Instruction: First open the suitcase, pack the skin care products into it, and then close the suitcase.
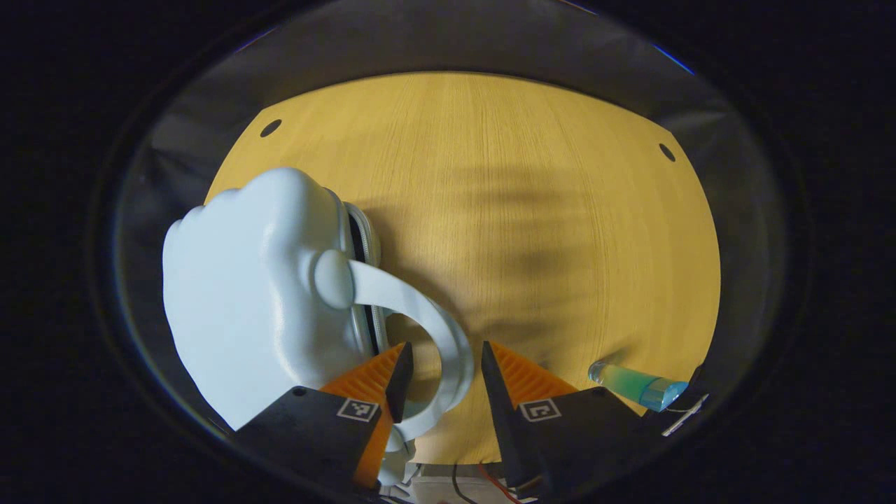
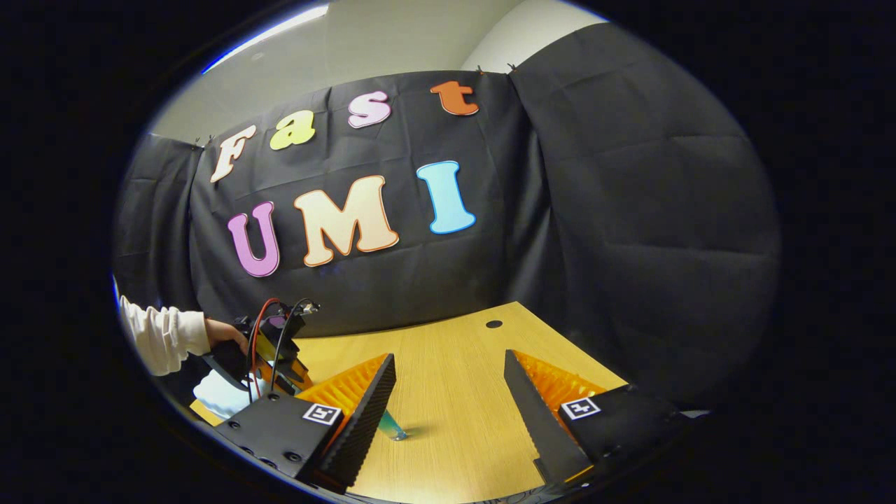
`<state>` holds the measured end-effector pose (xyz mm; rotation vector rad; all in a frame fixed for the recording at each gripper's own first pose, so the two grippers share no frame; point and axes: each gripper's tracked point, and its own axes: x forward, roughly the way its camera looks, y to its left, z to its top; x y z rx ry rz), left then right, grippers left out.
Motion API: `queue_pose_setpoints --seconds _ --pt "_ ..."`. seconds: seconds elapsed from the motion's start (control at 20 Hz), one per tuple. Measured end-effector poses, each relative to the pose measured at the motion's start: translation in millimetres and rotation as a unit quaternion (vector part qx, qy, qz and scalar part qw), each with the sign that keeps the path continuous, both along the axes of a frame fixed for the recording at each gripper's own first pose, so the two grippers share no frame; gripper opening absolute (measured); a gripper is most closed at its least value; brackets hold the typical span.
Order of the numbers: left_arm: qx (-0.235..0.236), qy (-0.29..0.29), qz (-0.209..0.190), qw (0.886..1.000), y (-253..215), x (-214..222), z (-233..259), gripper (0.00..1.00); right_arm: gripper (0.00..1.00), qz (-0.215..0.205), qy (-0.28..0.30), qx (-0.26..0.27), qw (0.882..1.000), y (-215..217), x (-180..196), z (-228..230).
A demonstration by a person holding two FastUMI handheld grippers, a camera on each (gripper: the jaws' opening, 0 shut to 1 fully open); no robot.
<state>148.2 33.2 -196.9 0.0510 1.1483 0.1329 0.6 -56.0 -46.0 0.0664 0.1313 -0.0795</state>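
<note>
- Left gripper view: left gripper [image 1: 441,367], jaws open, straddles the handle [image 1: 427,315] of the closed suitcase [image 1: 245,294]; hard, smooth shell, best held there.
- Right gripper [image 2: 448,392] open, empty; tube [image 1: 638,385] on table [image 1: 490,175].

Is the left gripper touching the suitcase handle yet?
Cannot tell. In the left gripper view the handle curves between the open fingers of the left gripper, but no clear contact or gap shows.

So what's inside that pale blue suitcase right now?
Can't tell. The suitcase lies closed on the wooden table, its shell hiding the inside. Its handle loops between the open left claw. One tube lies outside, on the table.
</note>
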Motion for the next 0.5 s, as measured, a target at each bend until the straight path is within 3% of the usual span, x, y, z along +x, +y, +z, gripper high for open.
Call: queue_pose_setpoints --seconds 0.2,0.25,0.5 --pt "0.009 0.018 0.005 1.0 6.3 4.2 -12.9 0.33 0.97 -0.004 0.003 0.001 1.0 -4.6 3.6 -2.6" --pt "0.004 0.023 0.008 1.0 5.2 4.4 -16.0 0.35 0.98 -0.004 0.005 0.001 1.0 -5.1 4.7 -3.6" --pt "-0.001 0.041 0.01 0.999 2.9 5.6 -26.0 0.12 0.98 -0.005 0.015 -0.006 1.0 -10.1 7.6 -8.8"
